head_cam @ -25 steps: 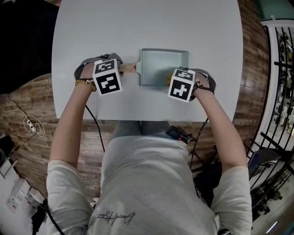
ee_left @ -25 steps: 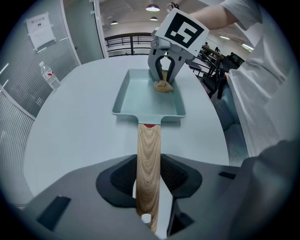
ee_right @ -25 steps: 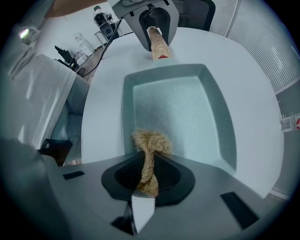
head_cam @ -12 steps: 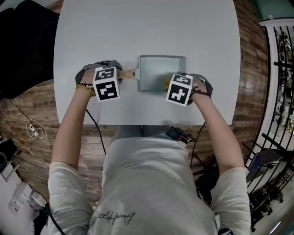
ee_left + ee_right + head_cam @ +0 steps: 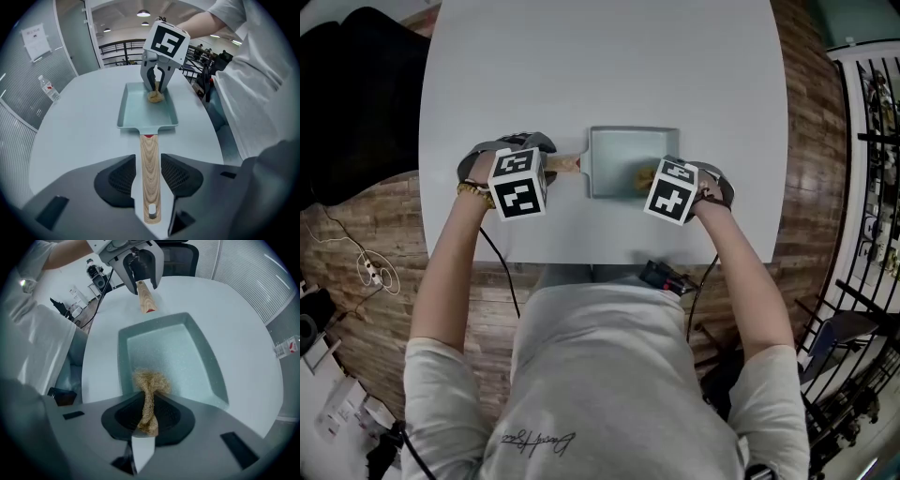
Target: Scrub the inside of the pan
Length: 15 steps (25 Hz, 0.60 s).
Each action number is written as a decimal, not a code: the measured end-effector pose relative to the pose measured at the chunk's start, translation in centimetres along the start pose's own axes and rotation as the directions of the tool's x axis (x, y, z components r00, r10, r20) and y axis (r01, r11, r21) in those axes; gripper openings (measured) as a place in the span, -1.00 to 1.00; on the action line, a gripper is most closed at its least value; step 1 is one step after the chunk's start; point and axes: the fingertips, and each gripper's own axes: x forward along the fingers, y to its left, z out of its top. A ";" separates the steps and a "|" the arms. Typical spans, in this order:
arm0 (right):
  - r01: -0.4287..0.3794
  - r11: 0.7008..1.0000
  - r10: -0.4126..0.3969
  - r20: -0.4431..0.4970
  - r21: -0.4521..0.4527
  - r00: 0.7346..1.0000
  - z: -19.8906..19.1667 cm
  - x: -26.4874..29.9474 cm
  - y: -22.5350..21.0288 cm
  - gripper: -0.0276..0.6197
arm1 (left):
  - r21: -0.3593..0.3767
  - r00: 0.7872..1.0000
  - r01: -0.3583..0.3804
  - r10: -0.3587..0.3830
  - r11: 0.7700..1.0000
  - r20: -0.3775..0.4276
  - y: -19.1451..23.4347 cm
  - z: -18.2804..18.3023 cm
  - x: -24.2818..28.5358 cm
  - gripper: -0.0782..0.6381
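Note:
A pale teal rectangular pan (image 5: 619, 150) lies on the white table (image 5: 600, 66), its wooden handle (image 5: 567, 165) pointing left. My left gripper (image 5: 551, 166) straddles that handle (image 5: 150, 173). Its jaws have just been opening, and both pads (image 5: 123, 177) stand apart from the wood with a gap on each side. My right gripper (image 5: 651, 178) points down into the pan's near right corner, shut on a tan fibre scrubber (image 5: 149, 390). The scrubber's bunched end rests on the pan floor (image 5: 173, 352).
The table's near edge (image 5: 581, 258) runs just below both hands, with the person's lap under it. A black chair (image 5: 356, 94) stands off the table's left side. A small bottle (image 5: 49, 89) stands beyond the table.
Both grippers stay at the pan, left over the handle and right in the near right corner. Only the head view has shifted slightly.

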 end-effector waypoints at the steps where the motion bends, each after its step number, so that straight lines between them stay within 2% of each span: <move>1: 0.007 1.000 -0.007 0.011 0.009 1.000 0.1 -0.3 -0.1 -0.70 | -0.018 1.000 -0.011 0.011 1.000 0.013 0.1 0.1 -0.3 -0.29; 5: 0.036 0.998 -0.039 0.062 0.054 0.997 0.6 -1.4 -0.3 -0.70 | -0.098 0.995 -0.058 0.066 0.994 0.078 0.2 0.6 -0.9 -0.49; 9: 0.058 0.991 -0.073 0.130 0.120 0.989 0.8 -2.8 -0.4 -0.70 | -0.158 0.981 -0.123 0.144 0.980 0.133 0.1 1.3 -1.8 -0.71; 15: 0.071 0.975 -0.121 0.231 0.212 0.965 1.5 -5.1 0.2 -0.70 | -0.223 0.962 -0.150 0.194 0.963 0.190 -1.0 2.2 -2.5 -0.75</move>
